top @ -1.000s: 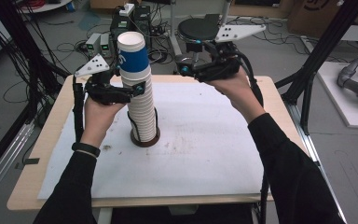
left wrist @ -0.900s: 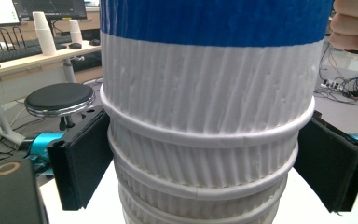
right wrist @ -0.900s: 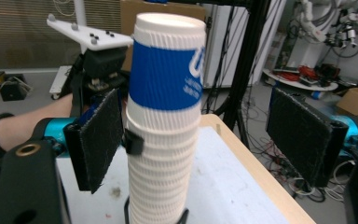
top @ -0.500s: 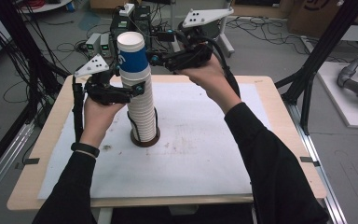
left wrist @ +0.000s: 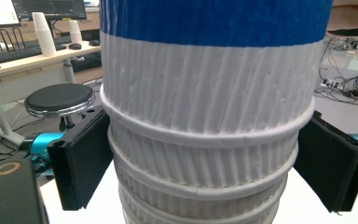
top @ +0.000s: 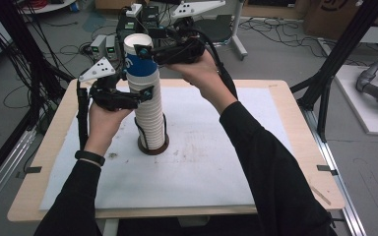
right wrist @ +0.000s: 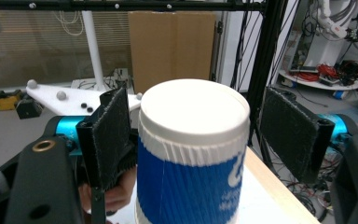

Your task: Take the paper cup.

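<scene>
Left gripper (top: 145, 93) clamps cup stack (top: 150, 123) mid-frame; right gripper (top: 142, 51), upper centre, has just been closing around top cup (right wrist: 193, 154), pads not touching.

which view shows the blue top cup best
The right gripper view: the blue top cup shows its white rim and lettering between the right tongs. The high view shows it small atop the stack; the left gripper view catches just its lower blue band.
</scene>
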